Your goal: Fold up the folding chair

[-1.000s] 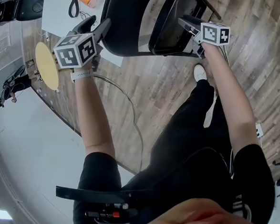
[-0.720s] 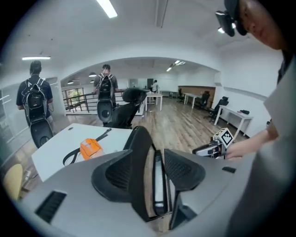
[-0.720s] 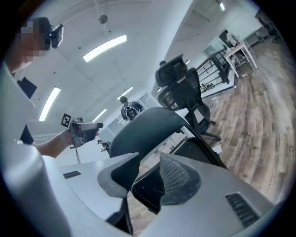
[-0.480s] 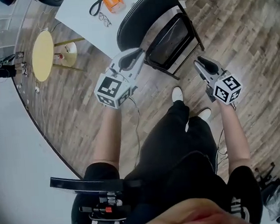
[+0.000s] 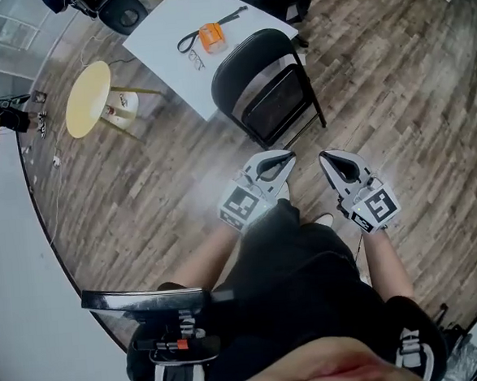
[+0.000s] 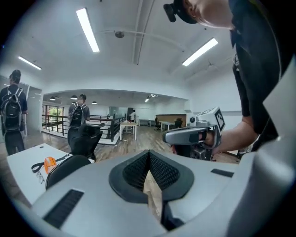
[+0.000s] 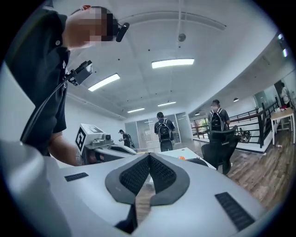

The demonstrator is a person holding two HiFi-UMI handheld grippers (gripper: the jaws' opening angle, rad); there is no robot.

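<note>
The black folding chair [image 5: 267, 82] stands upright on the wood floor beside a white table [image 5: 163, 48], its seat lying close against the frame. Both grippers hang in the air near my body, well short of the chair and touching nothing. My left gripper [image 5: 285, 159] points up and right; its jaws have just been closing and are shut with nothing between them [image 6: 149, 172]. My right gripper [image 5: 328, 159] sits beside it, also just closed and shut on nothing [image 7: 149, 175]. The left gripper view catches the chair's back [image 6: 64, 167] low on the left and the right gripper [image 6: 194, 135] opposite.
On the table lie an orange object [image 5: 209, 37], glasses [image 5: 193, 60] and a black strap. A round yellow stool [image 5: 88, 98] stands to its left, a black office chair [image 5: 118, 11] behind. People with backpacks [image 7: 163, 129] stand further off. My shoes are on the floor below the grippers.
Both grippers have left the chair and drawn back towards my body, rising and turning level. Their jaws have shut. The chair now stands alone, farther from me in the head view.
</note>
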